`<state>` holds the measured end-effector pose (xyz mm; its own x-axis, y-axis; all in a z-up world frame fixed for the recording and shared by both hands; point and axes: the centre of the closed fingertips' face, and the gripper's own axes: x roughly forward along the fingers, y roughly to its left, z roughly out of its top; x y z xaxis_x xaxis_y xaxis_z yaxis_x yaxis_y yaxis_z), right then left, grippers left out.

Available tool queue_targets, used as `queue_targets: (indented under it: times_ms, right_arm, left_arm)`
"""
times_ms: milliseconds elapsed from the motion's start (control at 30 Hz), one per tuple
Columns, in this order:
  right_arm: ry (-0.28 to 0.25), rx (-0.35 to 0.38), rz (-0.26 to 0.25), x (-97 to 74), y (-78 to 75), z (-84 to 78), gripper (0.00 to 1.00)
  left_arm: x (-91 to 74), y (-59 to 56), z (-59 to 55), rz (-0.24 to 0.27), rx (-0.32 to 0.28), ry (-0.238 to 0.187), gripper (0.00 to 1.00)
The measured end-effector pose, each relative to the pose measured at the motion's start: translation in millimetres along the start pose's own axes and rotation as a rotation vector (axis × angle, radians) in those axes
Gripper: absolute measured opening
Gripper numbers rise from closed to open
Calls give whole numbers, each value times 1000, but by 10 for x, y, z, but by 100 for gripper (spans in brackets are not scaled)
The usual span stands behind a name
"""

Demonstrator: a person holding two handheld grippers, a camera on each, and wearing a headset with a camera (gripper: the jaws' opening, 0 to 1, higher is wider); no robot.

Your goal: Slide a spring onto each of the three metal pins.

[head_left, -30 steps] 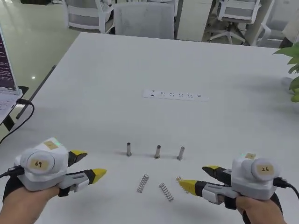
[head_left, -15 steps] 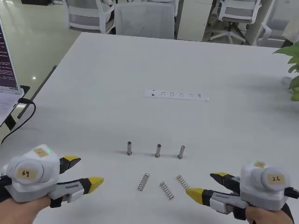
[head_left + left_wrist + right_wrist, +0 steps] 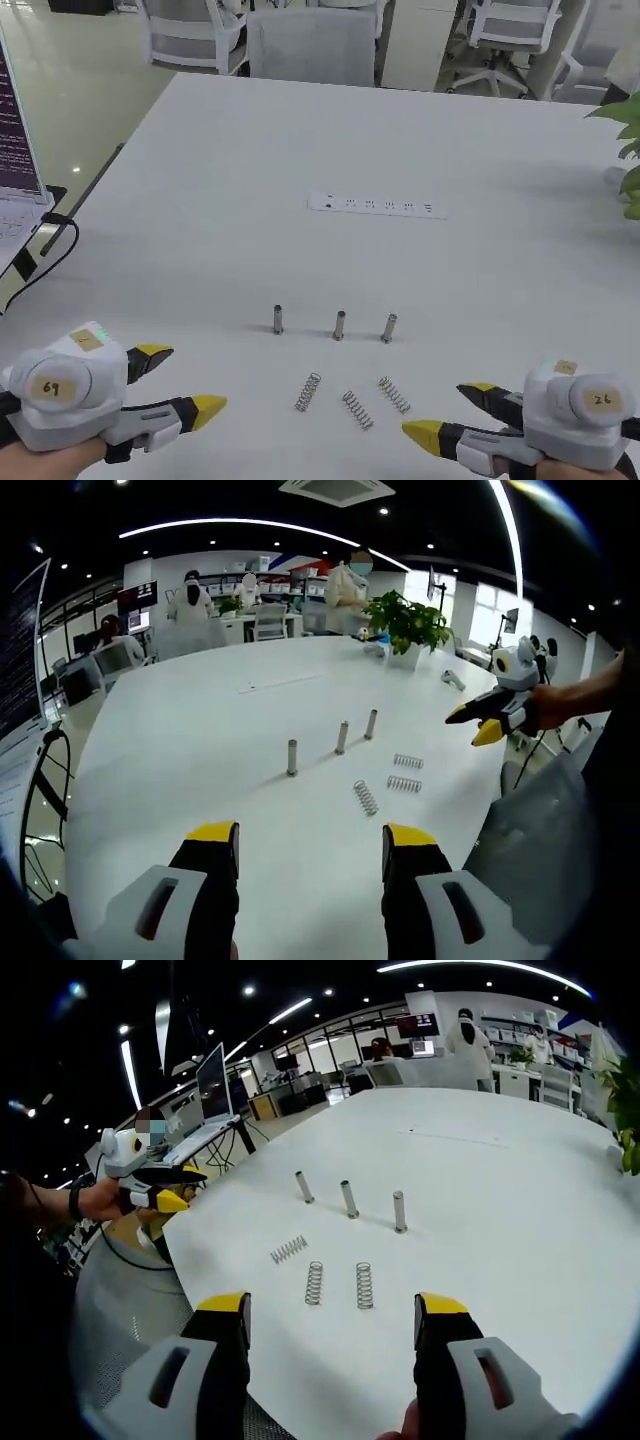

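Note:
Three short metal pins stand upright in a row on the white table: left pin (image 3: 277, 319), middle pin (image 3: 339, 325), right pin (image 3: 388, 328). Three springs lie loose just in front of them: left spring (image 3: 307, 392), middle spring (image 3: 356, 410), right spring (image 3: 393, 394). The pins (image 3: 341, 737) (image 3: 348, 1199) and springs (image 3: 366, 797) (image 3: 314, 1282) show in both gripper views. My left gripper (image 3: 182, 379) (image 3: 311, 835) is open and empty at the near left. My right gripper (image 3: 450, 412) (image 3: 333, 1307) is open and empty at the near right, a little way from the right spring.
A white power strip (image 3: 376, 206) lies across the table's middle, beyond the pins. A laptop (image 3: 12, 150) and black cable (image 3: 55, 235) sit off the left edge. Plant leaves (image 3: 625, 150) lean in at the right. Office chairs (image 3: 310, 45) stand behind the far edge.
Both grippers have drawn back toward me and down. The right gripper's tip, which was at the right spring, is now clear of it. The springs lie where they were.

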<state>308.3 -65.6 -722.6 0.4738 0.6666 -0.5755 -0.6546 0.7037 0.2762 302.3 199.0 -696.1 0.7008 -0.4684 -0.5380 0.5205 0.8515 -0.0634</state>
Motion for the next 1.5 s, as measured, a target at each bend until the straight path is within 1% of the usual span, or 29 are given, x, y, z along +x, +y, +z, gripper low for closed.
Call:
queue_targets:
  times_ms: [267, 767, 1167, 1200, 1300, 1367, 1500]
  right_arm:
    - [-3, 3, 3, -21, 25, -6, 65]
    - [-11, 12, 0, -64, 79, -34, 65]
    - [-15, 24, -7, -88, 44, -58, 64]
    - [-16, 25, -7, -89, 48, -55, 64]
    - [-17, 25, -6, -89, 65, -51, 64]
    - [-18, 27, -5, -82, 74, -48, 64]
    - [-20, 27, -3, -70, 83, -47, 64]
  left_arm:
    - [-38, -31, 24, 3, 0, -7, 53]
    - [-27, -104, 19, -12, 7, -1, 52]
    - [102, -196, 25, -32, 12, 12, 51]
    - [114, -201, 17, -31, 14, 18, 50]
    - [172, -252, -27, -47, 42, 50, 49]
    - [196, -273, -25, -50, 49, 53, 48]
    - [254, -304, -24, -63, 45, 58, 48]
